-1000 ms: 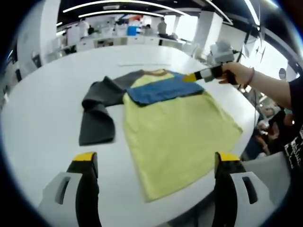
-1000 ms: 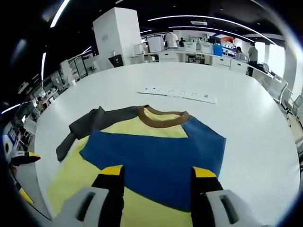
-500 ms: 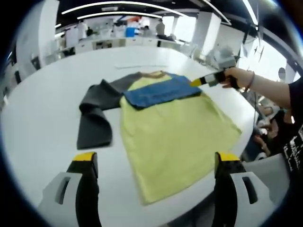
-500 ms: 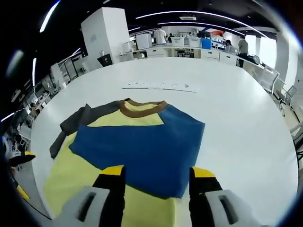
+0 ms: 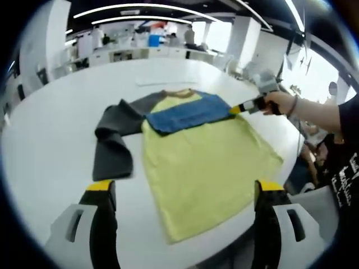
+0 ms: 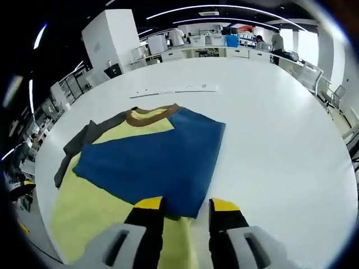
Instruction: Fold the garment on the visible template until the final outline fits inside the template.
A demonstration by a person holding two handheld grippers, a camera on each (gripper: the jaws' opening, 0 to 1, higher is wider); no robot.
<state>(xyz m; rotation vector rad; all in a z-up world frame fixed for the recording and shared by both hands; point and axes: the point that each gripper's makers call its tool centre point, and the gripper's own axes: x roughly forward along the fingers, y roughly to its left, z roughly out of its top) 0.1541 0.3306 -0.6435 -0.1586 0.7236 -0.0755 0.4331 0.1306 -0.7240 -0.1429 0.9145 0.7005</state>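
Note:
A T-shirt lies flat on the white table (image 5: 50, 129), with a yellow body (image 5: 207, 162), a brown collar (image 6: 150, 114) and a grey sleeve (image 5: 112, 151) spread to one side. Its blue sleeve (image 6: 151, 159) is folded across the chest. My left gripper (image 5: 185, 188) hovers open and wide near the hem, holding nothing. My right gripper (image 6: 186, 204) stands at the blue sleeve's cuff edge, jaws narrowed but still apart, with the cuff's corner between them. Seen from the left gripper view, the right gripper (image 5: 245, 105) is held by a hand (image 5: 280, 101) and touches the blue sleeve (image 5: 188, 112).
A thin white strip with small marks (image 6: 174, 91) lies on the table beyond the collar, also seen as the strip (image 5: 162, 82). The table edge runs close along the shirt's hem (image 5: 224, 230). Desks, chairs and people stand far behind.
My right gripper has drawn back to the blue sleeve's cuff edge and its jaws have narrowed. The left gripper has hardly moved. The shirt lies as before.

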